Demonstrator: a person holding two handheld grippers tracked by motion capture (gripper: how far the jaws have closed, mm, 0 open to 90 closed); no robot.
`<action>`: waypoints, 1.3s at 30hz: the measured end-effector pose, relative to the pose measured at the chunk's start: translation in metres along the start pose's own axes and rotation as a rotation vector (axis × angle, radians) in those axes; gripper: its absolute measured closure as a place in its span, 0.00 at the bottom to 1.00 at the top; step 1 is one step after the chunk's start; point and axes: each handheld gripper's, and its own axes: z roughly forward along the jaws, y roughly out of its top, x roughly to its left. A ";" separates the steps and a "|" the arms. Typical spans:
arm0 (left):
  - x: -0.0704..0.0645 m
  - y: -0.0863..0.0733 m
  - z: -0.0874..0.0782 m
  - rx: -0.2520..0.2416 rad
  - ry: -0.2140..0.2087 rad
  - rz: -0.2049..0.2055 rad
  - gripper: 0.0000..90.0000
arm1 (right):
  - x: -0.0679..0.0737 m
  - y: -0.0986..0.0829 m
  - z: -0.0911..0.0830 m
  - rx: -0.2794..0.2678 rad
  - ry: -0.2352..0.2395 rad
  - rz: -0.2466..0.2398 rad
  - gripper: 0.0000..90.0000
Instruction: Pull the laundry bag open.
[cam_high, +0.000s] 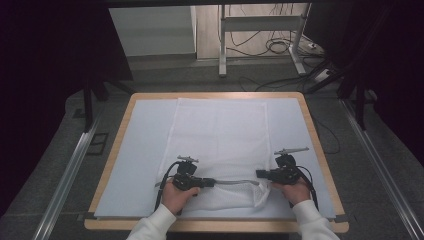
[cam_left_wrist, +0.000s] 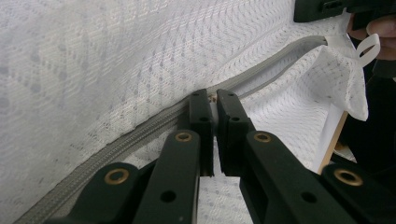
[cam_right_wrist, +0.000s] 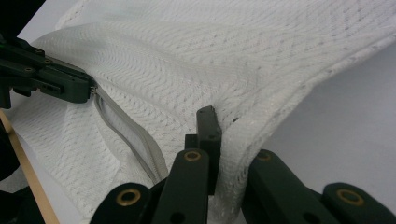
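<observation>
with your right hand-held gripper clamped on the mesh bag corner, keep the left hand-held gripper pinched on the zipper pull and draw straight along the zipper.

White sleeves, black fingers with brass rivets, black cables

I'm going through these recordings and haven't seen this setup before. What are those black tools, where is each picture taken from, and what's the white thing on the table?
A person holds a hand-operated two-jaw tool in each hand. One camera looks down from above; the other two ride on the tools, looking along their jaws. On the table lies a white mesh laundry bag with a grey zipper along its near edge. The left gripper is shut on the zipper, apparently at its pull. The right gripper pinches the bag's mesh edge at the other end.
</observation>
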 end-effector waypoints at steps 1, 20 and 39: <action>0.000 0.000 -0.001 -0.002 -0.003 -0.003 0.96 | 0.000 0.000 0.000 -0.001 0.001 0.001 0.99; 0.010 -0.005 -0.018 -0.035 0.045 -0.013 0.96 | -0.003 0.000 -0.003 -0.008 -0.011 -0.004 0.99; 0.015 -0.007 -0.023 -0.040 0.058 -0.017 0.96 | -0.003 -0.001 -0.002 -0.003 -0.012 -0.004 0.99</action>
